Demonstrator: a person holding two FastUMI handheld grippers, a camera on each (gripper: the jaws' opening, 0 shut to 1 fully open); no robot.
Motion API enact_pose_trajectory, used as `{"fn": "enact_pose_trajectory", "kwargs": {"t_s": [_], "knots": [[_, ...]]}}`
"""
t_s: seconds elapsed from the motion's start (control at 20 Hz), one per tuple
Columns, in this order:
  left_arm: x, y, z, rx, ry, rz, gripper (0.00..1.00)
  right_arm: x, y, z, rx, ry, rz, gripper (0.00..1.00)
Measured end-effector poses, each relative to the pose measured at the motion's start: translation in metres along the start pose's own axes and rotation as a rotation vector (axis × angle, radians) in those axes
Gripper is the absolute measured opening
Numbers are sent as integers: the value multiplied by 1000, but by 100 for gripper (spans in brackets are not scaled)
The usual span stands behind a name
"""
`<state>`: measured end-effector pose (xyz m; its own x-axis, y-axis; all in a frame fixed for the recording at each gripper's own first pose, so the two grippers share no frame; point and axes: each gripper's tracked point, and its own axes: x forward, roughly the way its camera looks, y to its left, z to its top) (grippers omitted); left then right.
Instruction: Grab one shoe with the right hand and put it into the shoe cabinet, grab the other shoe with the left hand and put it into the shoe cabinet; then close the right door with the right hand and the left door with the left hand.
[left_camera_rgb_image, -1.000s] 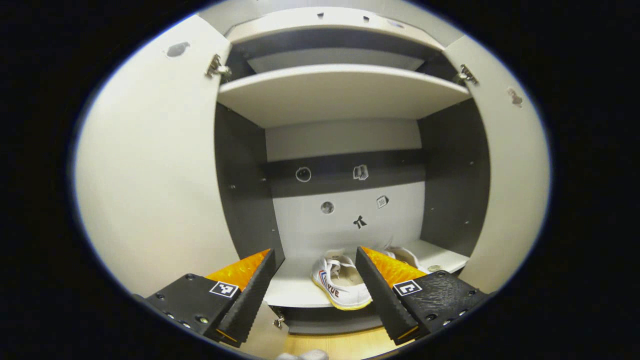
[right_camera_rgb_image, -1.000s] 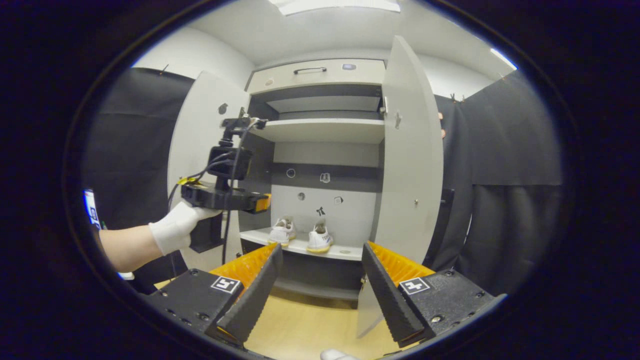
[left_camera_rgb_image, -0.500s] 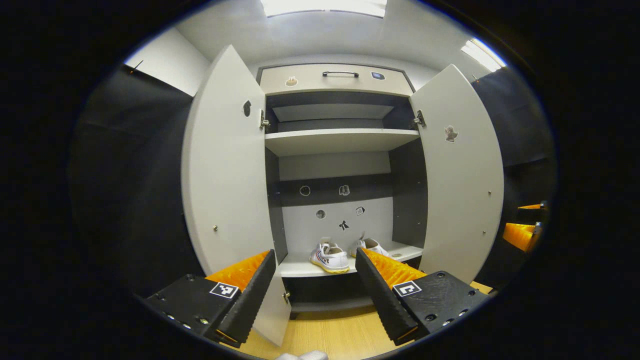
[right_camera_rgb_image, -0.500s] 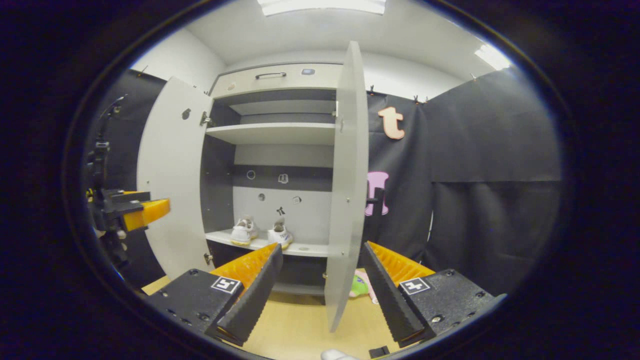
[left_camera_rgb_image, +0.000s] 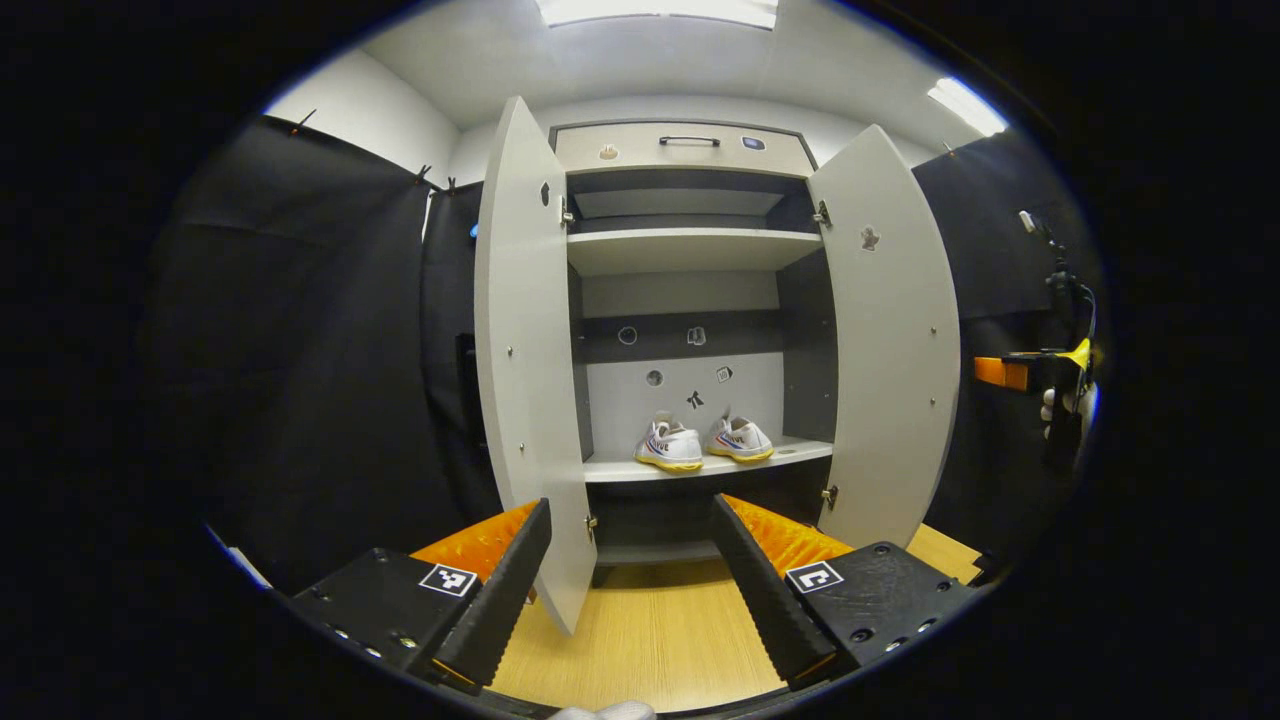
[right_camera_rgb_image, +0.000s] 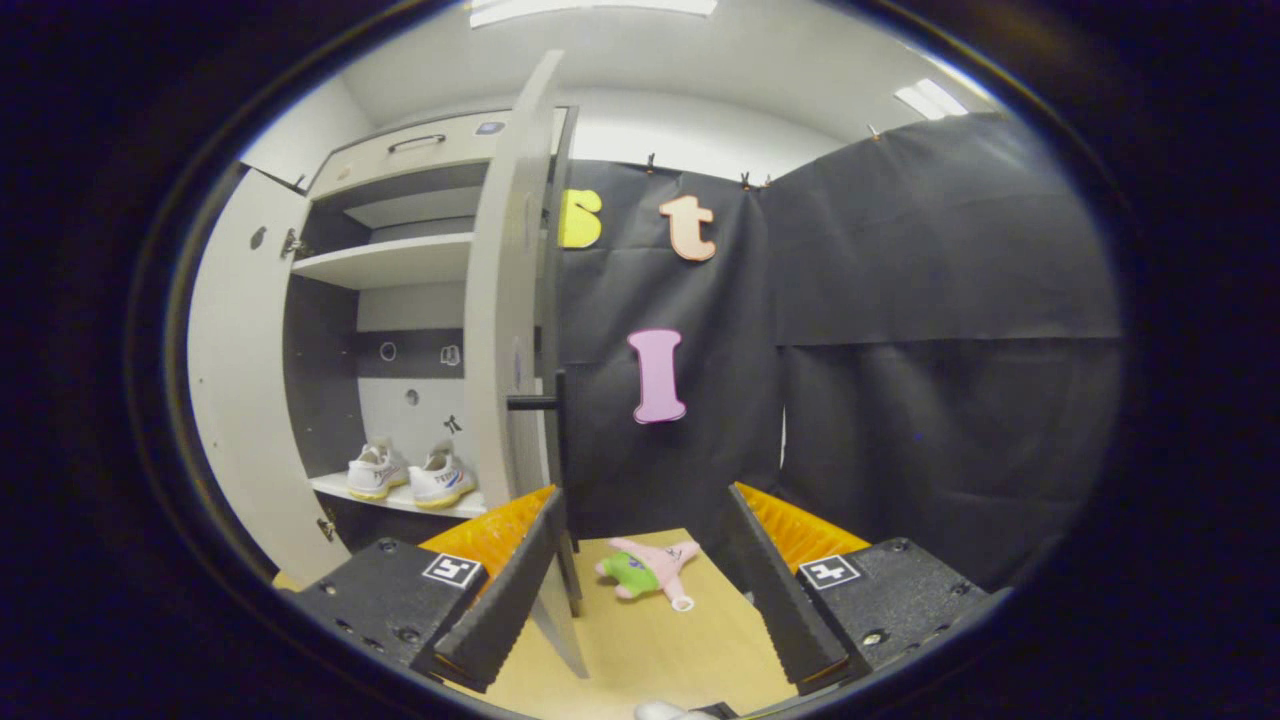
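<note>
The tall pale-grey shoe cabinet (left_camera_rgb_image: 690, 250) with a dark interior stands with both doors swung wide: its left door (left_camera_rgb_image: 520, 340) and right door (left_camera_rgb_image: 890, 340) both hang open in the left gripper view. In the right gripper view the right door (right_camera_rgb_image: 510, 300) shows nearly edge-on, with a dark handle sticking out of it. Inside, on the lower pale shelf (left_camera_rgb_image: 700, 467), two white sneakers with yellow soles sit side by side, just apart: the left shoe (left_camera_rgb_image: 670, 446) and the right shoe (left_camera_rgb_image: 740, 438). The upper shelf holds nothing that can be made out. Small stickers dot the back panel, too small to tell. The left gripper (left_camera_rgb_image: 630, 570) holds its fingers spread wide with nothing between them; the right gripper (right_camera_rgb_image: 645, 560) likewise gapes, holding nothing. A small pink and green plush toy (right_camera_rgb_image: 645, 572) lies on the light wooden floor (right_camera_rgb_image: 650, 650) beyond the right door.
</note>
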<state>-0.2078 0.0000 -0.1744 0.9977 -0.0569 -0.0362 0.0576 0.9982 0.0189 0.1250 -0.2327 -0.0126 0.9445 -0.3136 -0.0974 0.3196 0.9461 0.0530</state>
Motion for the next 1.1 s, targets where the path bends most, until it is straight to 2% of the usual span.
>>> {"fn": "enact_pose_trajectory", "kwargs": {"t_s": [0.1,0.15,0.3,0.35,0.45,0.55,0.6,0.65,0.7,0.9,1.0,1.05,1.1], "knots": [[-1,0,1,-3,-8,3,96,18,-6,3,-3,4,-9,100],[-1,-1,1,-10,-10,0,100,23,-4,5,0,4,-1,100],[3,2,2,-14,-14,17,96,39,2,8,-16,12,16,99],[4,1,3,-19,-15,15,100,39,6,10,-28,9,42,98],[10,0,5,-21,-26,13,96,39,13,9,-43,17,77,96],[16,-2,2,-21,-12,10,96,37,15,10,-68,17,80,93],[17,-4,1,-28,-11,7,96,38,13,9,-71,18,75,86],[18,-4,1,-34,-7,5,96,37,15,9,-62,18,80,86],[19,-5,0,-36,-5,3,100,36,21,8,-48,21,99,93],[21,-4,1,-29,-2,9,96,25,65,6,-47,35,178,93],[19,-2,1,-30,1,15,100,23,85,6,-61,29,212,92],[18,0,1,-31,4,20,96,21,100,5,-65,29,239,92],[17,2,1,-29,4,26,96,22,114,4,-65,30,265,87]]}}
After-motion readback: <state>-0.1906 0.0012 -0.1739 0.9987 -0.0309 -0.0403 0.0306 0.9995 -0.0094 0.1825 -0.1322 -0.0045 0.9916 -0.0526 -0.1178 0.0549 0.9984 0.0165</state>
